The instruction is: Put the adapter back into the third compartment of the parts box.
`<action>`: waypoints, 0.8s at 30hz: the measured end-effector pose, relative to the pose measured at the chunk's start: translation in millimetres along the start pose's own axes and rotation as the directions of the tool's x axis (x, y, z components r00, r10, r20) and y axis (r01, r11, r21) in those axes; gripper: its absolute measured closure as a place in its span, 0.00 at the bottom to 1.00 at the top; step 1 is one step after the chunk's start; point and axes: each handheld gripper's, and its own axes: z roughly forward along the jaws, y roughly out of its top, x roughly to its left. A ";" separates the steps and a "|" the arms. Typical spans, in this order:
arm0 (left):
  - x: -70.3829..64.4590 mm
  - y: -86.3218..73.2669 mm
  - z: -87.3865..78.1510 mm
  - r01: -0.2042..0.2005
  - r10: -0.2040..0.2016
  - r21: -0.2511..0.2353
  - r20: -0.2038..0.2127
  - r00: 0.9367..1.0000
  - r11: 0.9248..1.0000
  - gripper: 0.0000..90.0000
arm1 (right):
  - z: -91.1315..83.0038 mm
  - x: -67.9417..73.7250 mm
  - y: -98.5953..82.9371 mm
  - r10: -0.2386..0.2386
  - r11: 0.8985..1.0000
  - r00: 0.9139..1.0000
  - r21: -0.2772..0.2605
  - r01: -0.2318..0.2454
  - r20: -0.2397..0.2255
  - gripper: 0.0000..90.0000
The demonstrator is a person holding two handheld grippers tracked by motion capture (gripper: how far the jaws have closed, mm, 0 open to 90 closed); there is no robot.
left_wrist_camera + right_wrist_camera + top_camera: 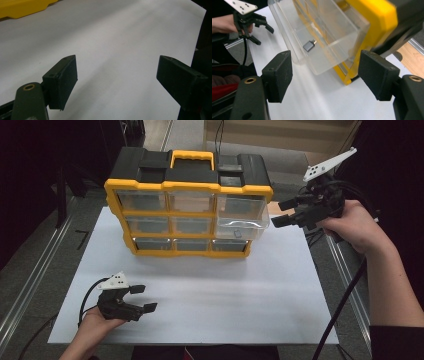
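Nearest the person, the left gripper [141, 298] rests low over the white paper sheet [210, 290] that covers the table, at its front left corner. Its two black jaws stand spread wide with nothing between them; in the left gripper view only bare white paper lies in the gap, and a sliver of yellow shows at the top left edge.

Farther back, on the far half of the sheet, stands the black and yellow plastic organiser case [187, 202] with a yellow carry handle on top and three rows of three clear drawers. The clear plastic drawer [242, 227] at the right end of the middle row is pulled part-way out of its slot (the others sit flush). Inside it lies a small grey metal adapter [309, 45], flat on the drawer floor; in the high view it is only a faint dark patch, so its exact shape is hard to tell.

The right gripper [284, 213] is held in the air just beside the case's right end, near the pulled-out drawer but apart from it. Its jaws are also spread, holding nothing, and they frame the drawer's corner in the right gripper view.
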 end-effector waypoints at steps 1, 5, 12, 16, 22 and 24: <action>0.0 0.0 0.0 0.000 0.000 0.000 0.000 1.000 1.000 0.20 | 1.6 0.1 -3.1 -0.002 1.000 1.000 0.001 0.002 -0.002 0.29; 0.1 -0.2 -0.1 0.000 0.000 -0.002 -0.001 1.000 1.000 0.20 | 7.4 0.3 -14.4 0.002 1.000 1.000 0.007 -0.002 0.001 0.29; 0.1 -0.1 -0.1 0.000 0.000 -0.002 -0.001 1.000 1.000 0.20 | 17.6 2.7 -30.5 0.007 1.000 1.000 -0.022 -0.007 0.015 0.29; 0.2 -0.1 -0.4 0.000 0.000 -0.002 -0.003 1.000 1.000 0.20 | 32.2 3.7 -44.1 0.031 0.999 1.000 -0.008 -0.031 0.003 0.30; 0.2 -0.1 -0.1 -0.002 0.002 -0.002 -0.001 1.000 1.000 0.20 | 43.6 5.7 -56.7 0.041 0.999 0.999 -0.003 -0.041 -0.010 0.30; 0.2 0.0 -0.2 -0.003 0.003 0.000 -0.002 1.000 1.000 0.20 | 51.2 6.9 -63.2 0.047 0.999 0.999 -0.002 -0.047 -0.017 0.30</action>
